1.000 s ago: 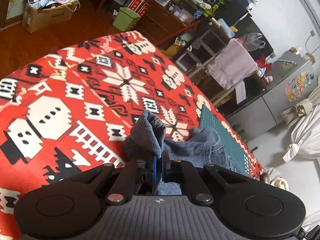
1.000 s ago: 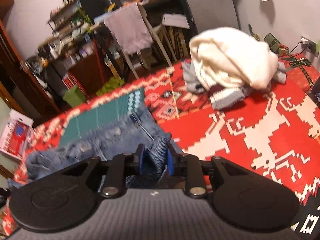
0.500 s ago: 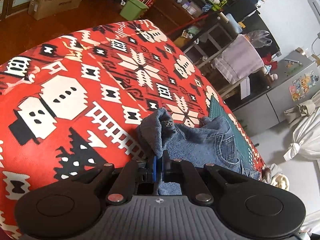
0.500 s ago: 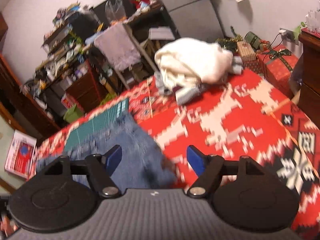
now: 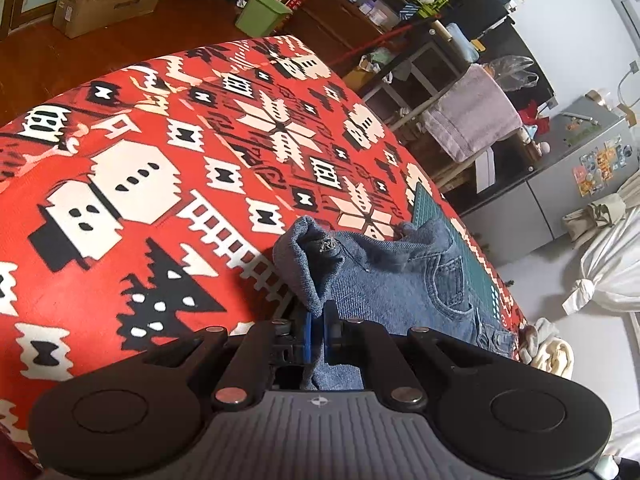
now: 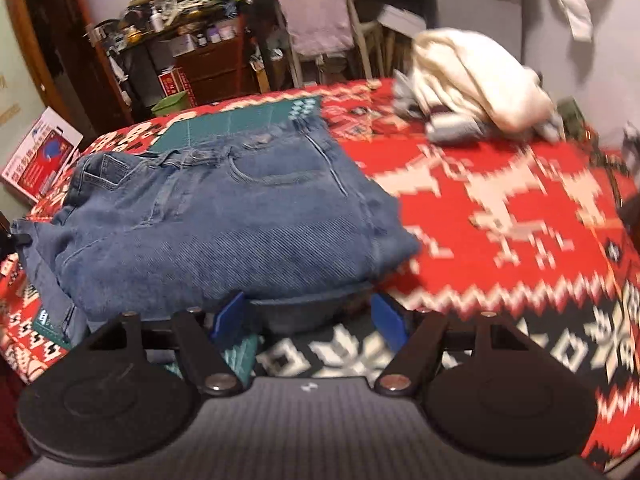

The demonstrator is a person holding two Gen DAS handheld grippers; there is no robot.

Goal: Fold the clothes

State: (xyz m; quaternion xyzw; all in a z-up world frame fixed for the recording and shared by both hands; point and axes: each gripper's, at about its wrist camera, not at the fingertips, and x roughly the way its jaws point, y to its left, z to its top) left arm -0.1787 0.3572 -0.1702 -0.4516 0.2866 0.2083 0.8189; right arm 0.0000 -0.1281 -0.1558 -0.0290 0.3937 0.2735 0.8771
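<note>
Blue jeans (image 6: 224,216) lie folded over on the red patterned cloth (image 6: 520,208), waistband toward the far edge. My right gripper (image 6: 308,316) stands open at the near fold of the jeans, its blue pads (image 6: 230,314) apart with only the fold's edge between them. In the left wrist view my left gripper (image 5: 319,326) is shut on a bunched corner of the jeans (image 5: 400,280), which rises in a peak just ahead of the fingertips.
A pile of white and grey clothes (image 6: 476,80) sits at the far right of the table. A green cutting mat (image 6: 240,120) lies under the jeans. Beyond the table edge stand cluttered shelves (image 6: 188,36), a chair with a towel (image 6: 316,12) and a green bin (image 5: 266,14).
My right gripper has let go of the denim, opened and drawn back; the jeans now lie flat. My left gripper keeps its hold and has moved slightly.
</note>
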